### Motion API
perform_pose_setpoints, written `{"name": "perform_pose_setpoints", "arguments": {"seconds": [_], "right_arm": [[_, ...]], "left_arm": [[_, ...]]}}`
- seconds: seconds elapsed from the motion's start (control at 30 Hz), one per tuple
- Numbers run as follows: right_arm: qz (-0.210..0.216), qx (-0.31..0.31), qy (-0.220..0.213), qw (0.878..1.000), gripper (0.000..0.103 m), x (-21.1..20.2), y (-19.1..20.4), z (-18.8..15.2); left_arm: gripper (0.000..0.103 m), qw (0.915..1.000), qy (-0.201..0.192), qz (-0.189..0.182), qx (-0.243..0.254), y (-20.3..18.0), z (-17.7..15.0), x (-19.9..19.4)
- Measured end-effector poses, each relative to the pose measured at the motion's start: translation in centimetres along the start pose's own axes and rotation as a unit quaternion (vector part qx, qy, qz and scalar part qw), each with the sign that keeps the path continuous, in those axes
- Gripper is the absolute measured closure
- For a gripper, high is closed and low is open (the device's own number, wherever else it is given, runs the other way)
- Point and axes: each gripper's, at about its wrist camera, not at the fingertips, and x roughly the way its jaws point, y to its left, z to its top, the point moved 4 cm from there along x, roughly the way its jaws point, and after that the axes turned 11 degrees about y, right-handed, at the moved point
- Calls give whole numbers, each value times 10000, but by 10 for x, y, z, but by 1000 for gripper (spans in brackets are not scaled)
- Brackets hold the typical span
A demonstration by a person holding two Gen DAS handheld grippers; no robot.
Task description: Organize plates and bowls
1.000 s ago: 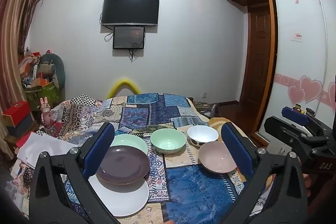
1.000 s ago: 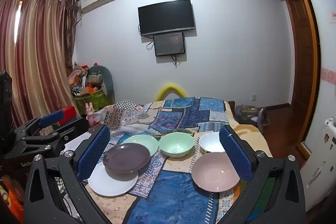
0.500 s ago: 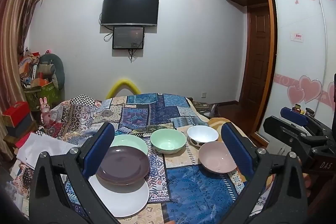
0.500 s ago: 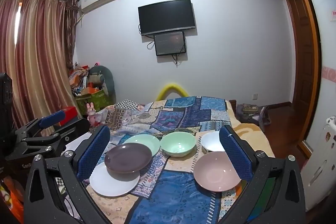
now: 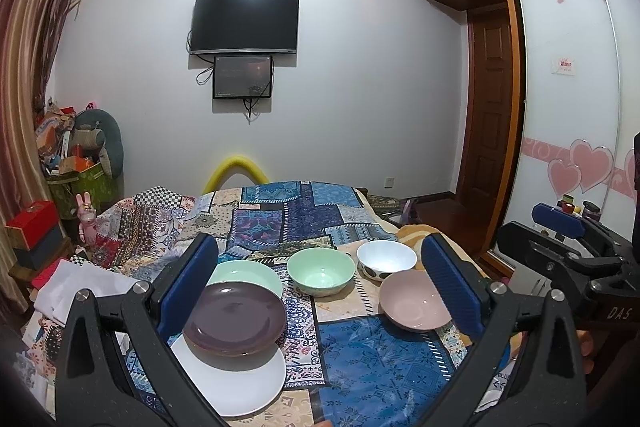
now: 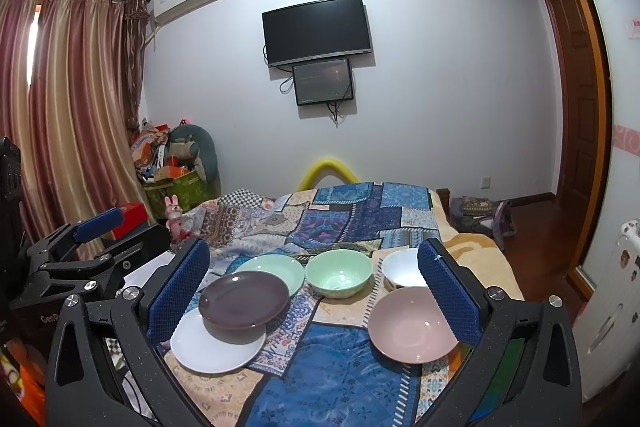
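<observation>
On the patchwork bedspread [image 5: 376, 359] a purple plate [image 5: 234, 319] rests partly on a white plate [image 5: 236, 383] and overlaps a mint plate [image 5: 248, 273]. A mint bowl [image 5: 321, 271], a white spotted bowl [image 5: 386, 259] and a pink bowl [image 5: 414, 301] stand to the right. The same purple plate [image 6: 244, 299], mint bowl [image 6: 339, 273] and pink bowl [image 6: 412, 325] show in the right wrist view. My left gripper [image 5: 320, 287] and right gripper [image 6: 314, 287] are both open and empty, held above the near side of the dishes.
The bed's right edge drops to a wooden floor by a wardrobe [image 5: 568, 107]. Clutter, boxes and a pink rabbit toy [image 5: 88, 219] stand at the left by the curtains [image 6: 60, 107]. A white radiator [image 6: 612, 307] is at the far right.
Both grippers have drifted very slightly; the dishes have not moved and both stay open.
</observation>
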Motion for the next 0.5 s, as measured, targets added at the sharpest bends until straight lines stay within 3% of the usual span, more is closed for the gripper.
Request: {"name": "perform_pose_setpoints", "arguments": {"seconds": [0.5], "right_arm": [[11, -14, -6, 10000, 0, 2, 0, -3]], "left_arm": [[0, 10000, -14, 3, -46, 2, -1, -1]]}}
